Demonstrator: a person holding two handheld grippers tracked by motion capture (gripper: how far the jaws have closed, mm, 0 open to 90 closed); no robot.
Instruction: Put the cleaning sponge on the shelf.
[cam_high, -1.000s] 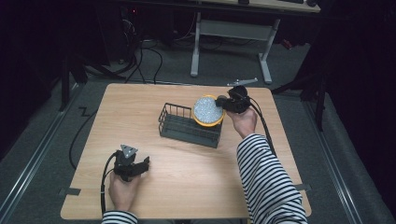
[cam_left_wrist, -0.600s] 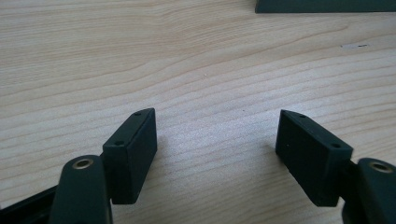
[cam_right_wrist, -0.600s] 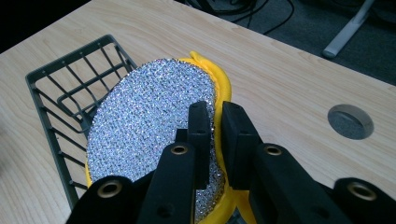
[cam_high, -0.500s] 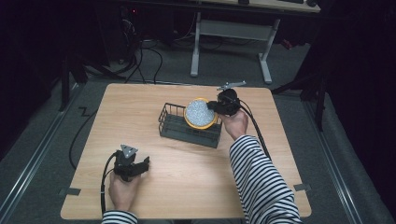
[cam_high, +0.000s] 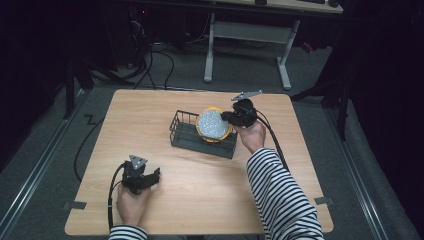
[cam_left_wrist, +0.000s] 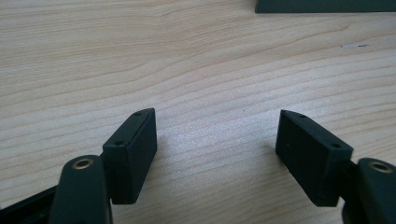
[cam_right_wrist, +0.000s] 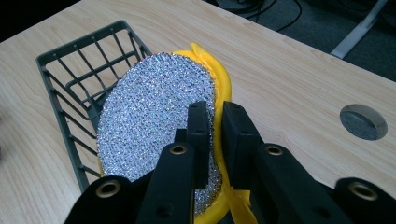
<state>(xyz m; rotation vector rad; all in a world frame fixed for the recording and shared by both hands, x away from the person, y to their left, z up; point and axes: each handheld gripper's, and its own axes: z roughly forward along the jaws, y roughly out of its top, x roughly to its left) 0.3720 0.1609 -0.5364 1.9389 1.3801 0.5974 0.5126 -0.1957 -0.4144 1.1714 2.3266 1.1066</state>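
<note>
A round scouring pad (cam_high: 213, 124) (cam_right_wrist: 154, 116), silver mesh on one face and yellow on the edge, hangs tilted over the right end of a dark wire basket (cam_high: 186, 133) (cam_right_wrist: 74, 74). My right gripper (cam_high: 231, 118) (cam_right_wrist: 215, 140) is shut on the pad's rim, one jaw on the silver face and one on the yellow back. My left gripper (cam_high: 151, 177) (cam_left_wrist: 217, 144) rests low on the table near the front left, open, with bare wood between its fingers.
The wooden table (cam_high: 150, 110) carries the basket near its middle. A round cable hole (cam_right_wrist: 363, 122) lies in the tabletop to the right of the pad. Black cables and a white desk frame (cam_high: 210, 55) lie on the floor beyond the far edge.
The right hand has carried the pad leftward, from past the basket's right end to over the basket, and tilted it more upright. The left gripper has stayed put.
</note>
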